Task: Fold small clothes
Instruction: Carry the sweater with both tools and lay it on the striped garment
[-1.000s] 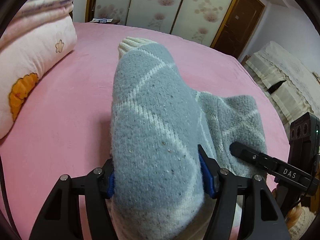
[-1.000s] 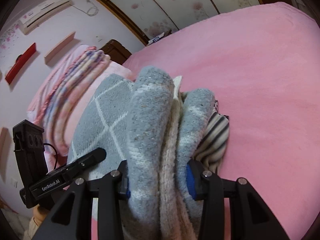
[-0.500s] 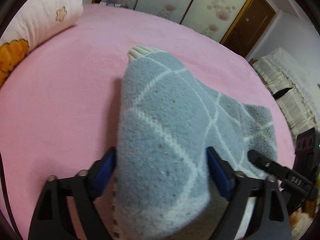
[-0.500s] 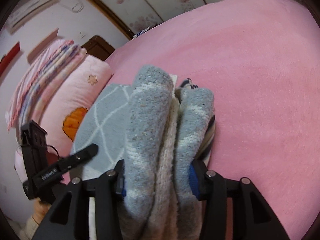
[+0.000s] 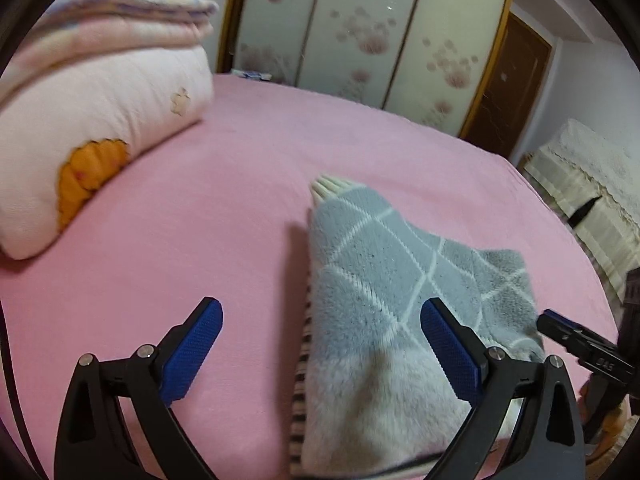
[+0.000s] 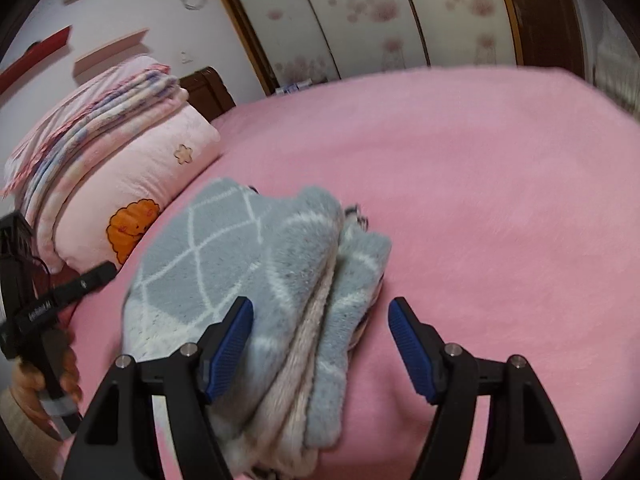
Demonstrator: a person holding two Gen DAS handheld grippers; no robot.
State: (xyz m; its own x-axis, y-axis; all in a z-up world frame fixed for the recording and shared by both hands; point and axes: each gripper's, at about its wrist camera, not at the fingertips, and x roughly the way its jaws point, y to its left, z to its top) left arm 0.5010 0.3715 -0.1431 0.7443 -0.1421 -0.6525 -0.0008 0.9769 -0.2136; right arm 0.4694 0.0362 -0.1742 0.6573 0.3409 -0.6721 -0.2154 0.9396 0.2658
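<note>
A folded grey knit garment (image 5: 380,300) with white diamond lines and a cream cuff lies on the pink bed (image 5: 200,220). A black-and-white striped piece (image 5: 302,360) pokes out under its left edge. My left gripper (image 5: 322,350) is low over the bed with its jaws opening wide. Its right pad overlaps the garment's near corner and its left pad hangs over bare sheet. In the right wrist view the garment (image 6: 240,260) shows as stacked folds. My right gripper (image 6: 320,348) straddles them, jaws opening: the left pad is at the fabric, the right pad clear.
A pale pink pillow (image 5: 100,128) with an orange patch carries a folded striped blanket (image 5: 120,12) at the bed's left. Flowered wardrobe doors (image 5: 360,32) and a brown door stand beyond the far edge. A cream-covered piece of furniture (image 5: 592,184) is to the right.
Both grippers were shut on the folded garment and have let it go, their jaws spreading apart. The garment has dropped flat onto the bed, and the left gripper has drawn back from it.
</note>
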